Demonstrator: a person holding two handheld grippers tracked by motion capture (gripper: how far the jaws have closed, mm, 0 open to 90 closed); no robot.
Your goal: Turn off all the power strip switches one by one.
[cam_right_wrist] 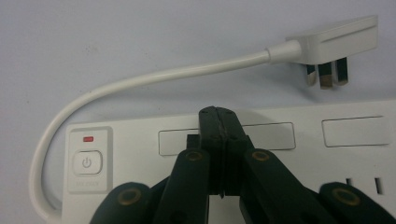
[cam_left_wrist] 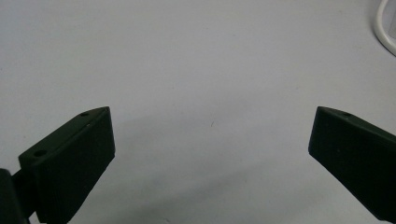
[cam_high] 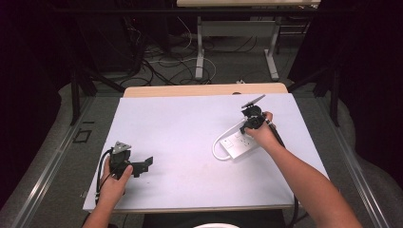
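Right claw (cam_right_wrist: 219,116) closed over power strip (cam_right_wrist: 355,154)

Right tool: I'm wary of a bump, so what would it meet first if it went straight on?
The right tool, jaws shut, points down at the white power strip; it would likely meet the strip's top face first, though the remaining gap is unclear.

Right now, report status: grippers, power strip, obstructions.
Left gripper open, resting on bare table. Right gripper shut, tips over power strip, nothing seen held. Plug lies unplugged beside strip. Nothing in the way.
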